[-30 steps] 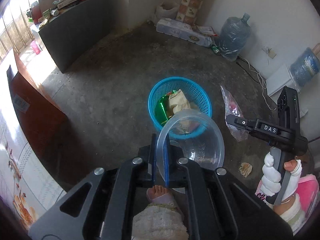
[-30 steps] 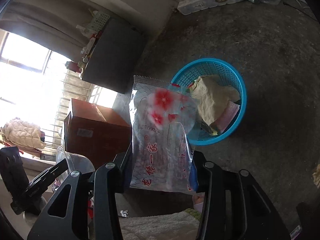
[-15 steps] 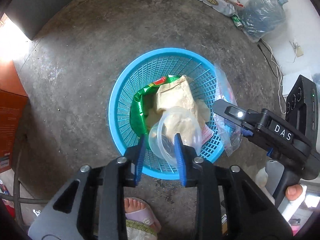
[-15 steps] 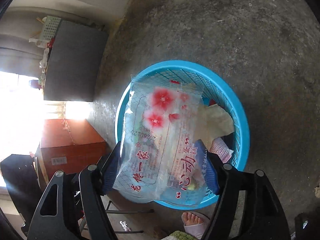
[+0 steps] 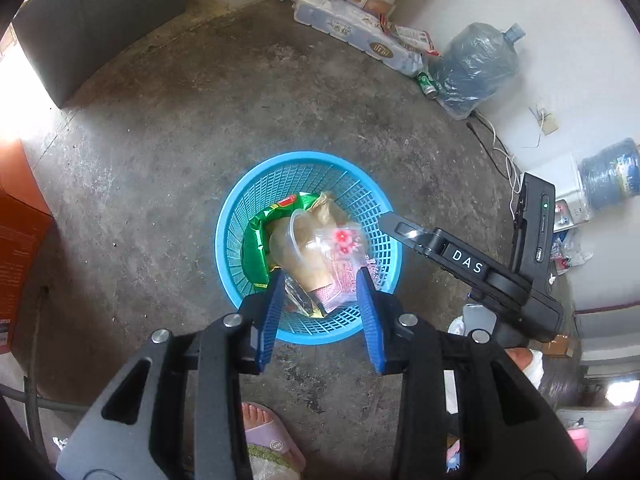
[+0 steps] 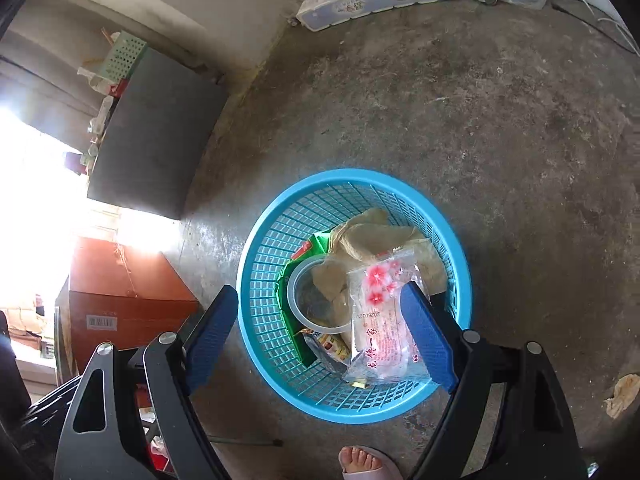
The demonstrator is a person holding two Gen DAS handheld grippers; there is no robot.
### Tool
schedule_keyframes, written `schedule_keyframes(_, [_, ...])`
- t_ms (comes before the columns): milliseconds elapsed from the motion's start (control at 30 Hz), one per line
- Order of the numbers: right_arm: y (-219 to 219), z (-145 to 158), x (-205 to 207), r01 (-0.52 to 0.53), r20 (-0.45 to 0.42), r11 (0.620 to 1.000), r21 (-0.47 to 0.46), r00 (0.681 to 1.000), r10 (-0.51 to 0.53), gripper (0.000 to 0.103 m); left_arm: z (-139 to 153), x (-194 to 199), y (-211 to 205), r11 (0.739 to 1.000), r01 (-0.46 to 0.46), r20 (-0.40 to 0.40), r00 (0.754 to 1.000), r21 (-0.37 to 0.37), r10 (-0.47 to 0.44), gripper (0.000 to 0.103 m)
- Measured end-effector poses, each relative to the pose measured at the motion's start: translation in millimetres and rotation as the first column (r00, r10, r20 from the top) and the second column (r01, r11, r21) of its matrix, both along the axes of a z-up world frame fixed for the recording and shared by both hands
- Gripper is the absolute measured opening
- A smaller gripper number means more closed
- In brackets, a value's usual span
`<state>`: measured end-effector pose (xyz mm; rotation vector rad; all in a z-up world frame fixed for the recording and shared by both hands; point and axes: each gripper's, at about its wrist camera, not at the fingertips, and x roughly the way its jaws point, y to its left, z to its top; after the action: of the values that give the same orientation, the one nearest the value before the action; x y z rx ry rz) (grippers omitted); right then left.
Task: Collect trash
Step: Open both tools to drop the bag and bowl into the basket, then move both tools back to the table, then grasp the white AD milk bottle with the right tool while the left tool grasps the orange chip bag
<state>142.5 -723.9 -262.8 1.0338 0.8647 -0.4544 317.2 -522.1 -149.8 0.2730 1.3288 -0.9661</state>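
A blue mesh basket (image 5: 240, 216) (image 6: 264, 248) stands on the concrete floor. In it lie a clear plastic cup (image 5: 286, 242) (image 6: 316, 300), a clear wrapper with red flowers (image 5: 344, 248) (image 6: 380, 320), brown paper (image 6: 372, 240) and a green packet (image 5: 254, 240). My left gripper (image 5: 320, 284) is open and empty above the basket's near rim. My right gripper (image 6: 320, 320) is open wide and empty over the basket; its body shows in the left wrist view (image 5: 468, 264).
A crumpled scrap (image 6: 622, 394) lies on the floor at the right. A toilet-paper pack (image 5: 352, 36), a can (image 5: 427, 84) and water jugs (image 5: 476, 68) line the far wall. A dark cabinet (image 6: 156, 136) and an orange box (image 6: 120, 288) stand left. My foot (image 5: 268, 428) is below.
Both grippers opened over the basket. The cup dropped from the left gripper and the flowered wrapper from the right; both now lie in the basket. The cameras rose slightly.
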Motion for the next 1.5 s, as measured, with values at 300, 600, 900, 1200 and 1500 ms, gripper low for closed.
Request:
schedule_keyframes(300, [68.3, 109.5, -63.2, -0.088, 0.203, 0.986, -0.141, 0.972, 0.116, 0.081, 127.2, -57.8, 167.6, 0.979, -0.022, 0.251, 0.965, -0.201, 0.073, 0.047])
schedule_keyframes(600, [187.1, 231.4, -68.1, -0.333, 0.33, 0.889, -0.312, 0.84, 0.431, 0.081, 164.1, -100.3, 399.9, 0.907, -0.323, 0.343, 0.848, -0.27, 0.404, 0.053])
schedule_keyframes(900, [412.7, 277.6, 24.4, -0.721, 0.295, 0.573, -0.39, 0.491, 0.82, 0.081, 160.9, -117.0, 593.0, 0.683, -0.671, 0.35, 0.589, -0.289, 0.728, 0.057])
schedule_keyframes(1200, [633.9, 262.4, 93.9, -0.86, 0.023, 0.161, -0.484, 0.172, 0.985, 0.081, 132.0, -108.7, 689.0, 0.518, -0.806, 0.24, 0.464, -0.287, 0.853, 0.058])
schedule_keyframes(1500, [703.7, 227.1, 117.1, -0.858, -0.255, -0.021, -0.513, 0.129, 0.958, 0.063, 109.8, -90.9, 720.3, 0.47, -0.823, 0.161, 0.441, -0.319, 0.883, 0.058])
